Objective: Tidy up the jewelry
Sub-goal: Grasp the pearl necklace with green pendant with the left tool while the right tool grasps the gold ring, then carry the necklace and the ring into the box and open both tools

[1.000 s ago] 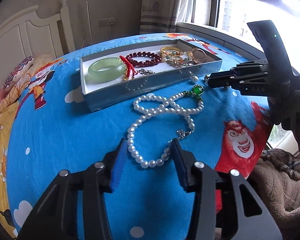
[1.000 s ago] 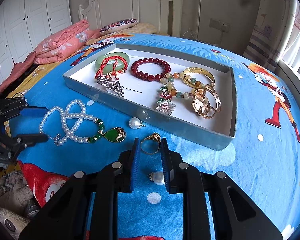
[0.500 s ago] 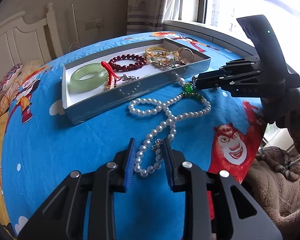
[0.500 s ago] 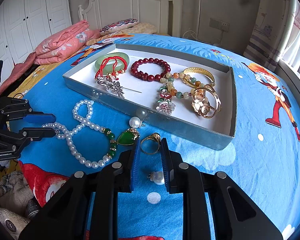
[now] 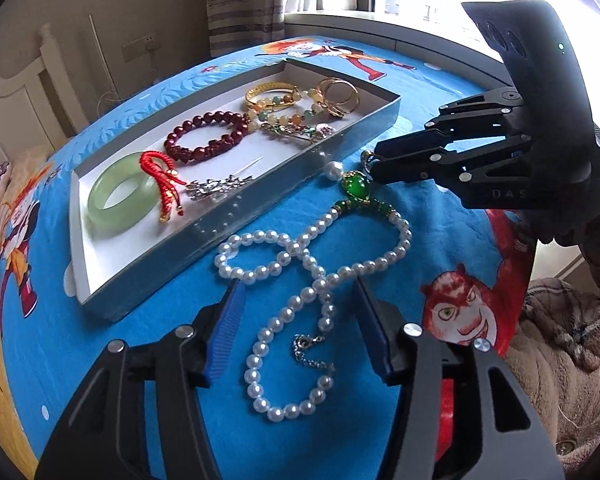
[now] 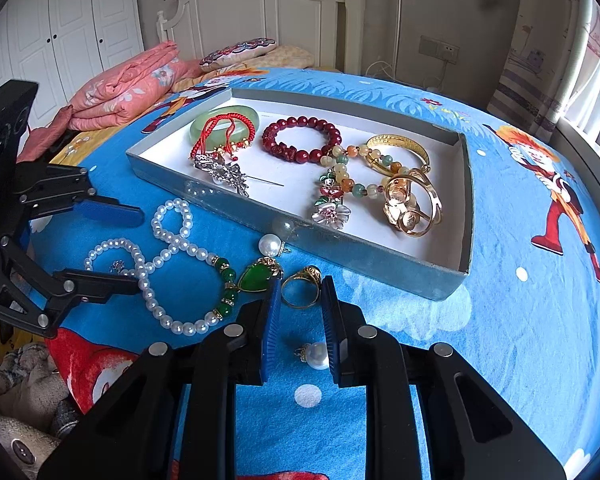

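Blue cartoon-printed bedding (image 5: 100, 360) covers the bed on which everything is laid, with a white headboard and a window behind. At the left of the left wrist view a shallow grey tray (image 5: 228, 216) is seen, already holding a green bangle (image 5: 120, 196), a red cord bracelet, a dark red bead bracelet (image 5: 208, 140) and gold pieces at its far end. Just beside the tray's near wall, on the bedding, the pearl necklace (image 5: 312, 288) is laid out in a crossed loop. Its long axis runs from the clasp end, low in that view, up and to the right toward the green pendant (image 5: 356, 188). The left gripper (image 5: 300, 328) is held over the clasp end with its jaws wide apart and nothing gripped; the strand lies between the two blue pads, along the line of the fingers rather than across it.

Further right, the right gripper (image 6: 298, 312) is placed low over the bedding with its jaws parted a little. A gold ring (image 6: 302, 286) lies between the fingertips, apparently not clamped, and the pendant touches the outer side of its left finger. Two loose pearl earrings (image 6: 270, 245) (image 6: 316, 355) rest close by.

The necklace is judged to be the left gripper's piece and the ring the right's; each lies straight ahead of its own jaws, with the tray beyond.
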The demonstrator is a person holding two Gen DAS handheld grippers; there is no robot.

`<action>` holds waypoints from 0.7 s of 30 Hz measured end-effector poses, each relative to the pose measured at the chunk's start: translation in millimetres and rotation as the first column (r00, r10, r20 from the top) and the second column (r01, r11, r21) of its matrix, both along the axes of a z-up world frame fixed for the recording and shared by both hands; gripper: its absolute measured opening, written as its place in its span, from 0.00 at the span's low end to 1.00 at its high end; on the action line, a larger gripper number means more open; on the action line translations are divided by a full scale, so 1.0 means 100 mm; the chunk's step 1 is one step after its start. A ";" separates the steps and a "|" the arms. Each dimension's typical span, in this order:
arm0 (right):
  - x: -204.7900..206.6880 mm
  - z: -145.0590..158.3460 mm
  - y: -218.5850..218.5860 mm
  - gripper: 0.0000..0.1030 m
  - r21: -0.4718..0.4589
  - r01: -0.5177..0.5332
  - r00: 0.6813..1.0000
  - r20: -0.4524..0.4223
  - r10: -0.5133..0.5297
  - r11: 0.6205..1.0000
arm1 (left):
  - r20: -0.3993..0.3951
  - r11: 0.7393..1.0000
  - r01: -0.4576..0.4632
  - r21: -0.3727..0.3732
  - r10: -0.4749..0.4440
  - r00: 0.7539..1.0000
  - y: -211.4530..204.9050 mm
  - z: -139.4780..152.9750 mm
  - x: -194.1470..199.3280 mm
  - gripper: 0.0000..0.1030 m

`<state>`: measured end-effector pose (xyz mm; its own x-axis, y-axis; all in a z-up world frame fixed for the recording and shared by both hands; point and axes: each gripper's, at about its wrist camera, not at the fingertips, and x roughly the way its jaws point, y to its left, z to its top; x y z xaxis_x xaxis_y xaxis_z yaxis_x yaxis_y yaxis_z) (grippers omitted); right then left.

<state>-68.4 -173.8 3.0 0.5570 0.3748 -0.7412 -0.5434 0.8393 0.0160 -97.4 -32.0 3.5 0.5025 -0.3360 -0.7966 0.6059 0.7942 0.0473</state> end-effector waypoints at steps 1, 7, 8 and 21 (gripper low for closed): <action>0.00 0.00 0.00 0.19 0.001 0.001 1.000 0.000 -0.001 1.000 | -0.009 1.000 0.016 -0.006 -0.016 1.000 -0.02 0.00 0.00 0.40; -0.01 0.01 -0.01 0.19 0.011 -0.001 1.000 0.000 0.001 1.000 | 0.051 1.000 0.026 -0.008 -0.026 0.998 -0.11 0.00 -0.14 0.07; -0.01 0.01 0.00 0.19 0.012 -0.001 1.000 0.002 0.001 1.000 | 0.060 1.000 0.017 -0.014 -0.016 0.998 -0.10 0.01 -0.17 0.07; -0.15 0.18 -0.14 0.02 0.089 0.006 0.994 0.111 -0.015 0.996 | 0.325 0.980 -0.129 -0.150 0.172 0.930 0.23 0.86 -0.37 0.07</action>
